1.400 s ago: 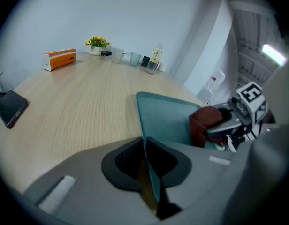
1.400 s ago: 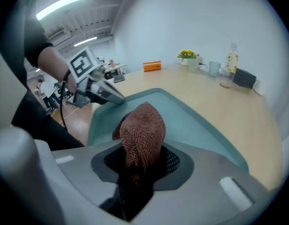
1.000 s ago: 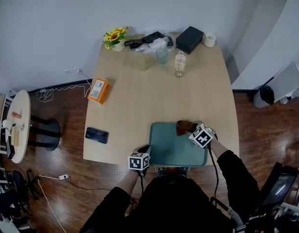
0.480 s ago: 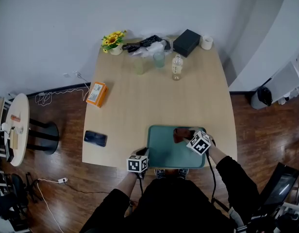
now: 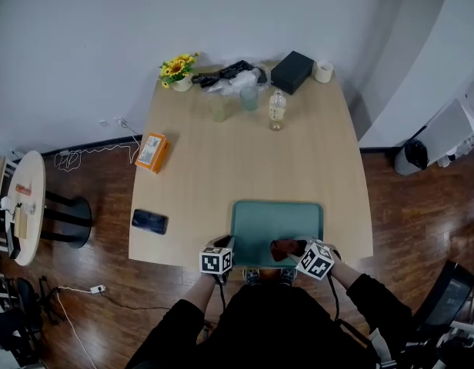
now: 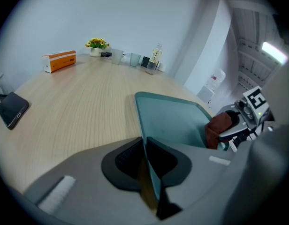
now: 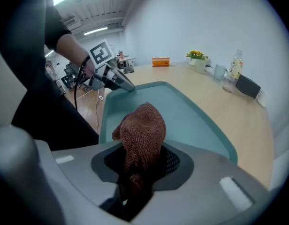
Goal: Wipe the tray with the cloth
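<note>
A teal tray (image 5: 277, 220) lies at the table's near edge. My left gripper (image 5: 228, 244) is shut on the rim at the tray's near left corner; in the left gripper view the rim (image 6: 145, 144) runs between its closed jaws. A brown cloth (image 5: 285, 248) rests on the tray's near right part, bunched up with my right gripper (image 5: 300, 250) shut on it. The right gripper view shows the cloth (image 7: 142, 135) standing up out of the jaws above the tray (image 7: 182, 114), and the left gripper (image 7: 127, 87) at the tray's far corner.
A black phone (image 5: 149, 221) and an orange box (image 5: 153, 151) lie on the table's left side. At the far end stand a flower pot (image 5: 178, 69), two glasses, a bottle (image 5: 276, 108), a black box (image 5: 292, 71) and cables. A round side table (image 5: 25, 202) stands at left.
My right gripper has dragged the cloth from the tray's far right part to its near edge. The left gripper has kept its hold on the rim.
</note>
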